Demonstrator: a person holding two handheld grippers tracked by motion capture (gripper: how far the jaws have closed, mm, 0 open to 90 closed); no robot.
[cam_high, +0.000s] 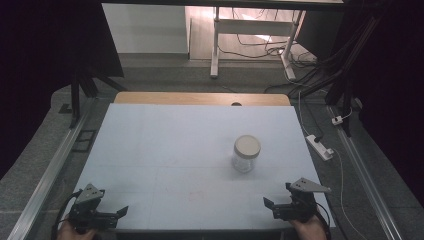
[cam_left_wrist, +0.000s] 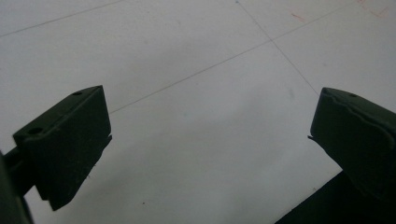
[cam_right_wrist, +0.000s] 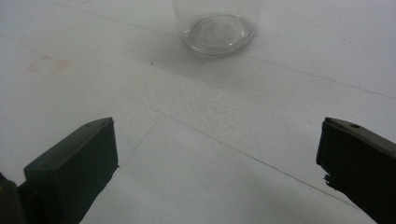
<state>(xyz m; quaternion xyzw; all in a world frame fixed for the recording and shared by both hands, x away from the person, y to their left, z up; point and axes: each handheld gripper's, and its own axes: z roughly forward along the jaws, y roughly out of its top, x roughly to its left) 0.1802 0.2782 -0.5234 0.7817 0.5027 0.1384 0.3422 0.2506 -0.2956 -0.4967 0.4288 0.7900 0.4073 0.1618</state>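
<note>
A clear glass jar (cam_high: 246, 153) with a pale round lid stands upright on the light table sheet (cam_high: 165, 145), right of centre. Its glass base (cam_right_wrist: 219, 30) sits at the top of the right gripper view, well ahead of the jaws. My right gripper (cam_high: 278, 196) rests near the front right edge, open, with nothing between its jaws (cam_right_wrist: 217, 140). At the front left corner my left gripper (cam_high: 112, 204) is also open, with bare sheet between its jaws (cam_left_wrist: 210, 121). A hand holds each gripper at the bottom edge.
Faint lines and a reddish mark (cam_right_wrist: 46, 64) cross the sheet. A wooden table edge (cam_high: 200, 98) runs along the back. On the floor lie a power strip (cam_high: 320, 146) at the right, cables, a white desk frame (cam_high: 215, 45) behind, and metal rails (cam_high: 55, 165) on both sides.
</note>
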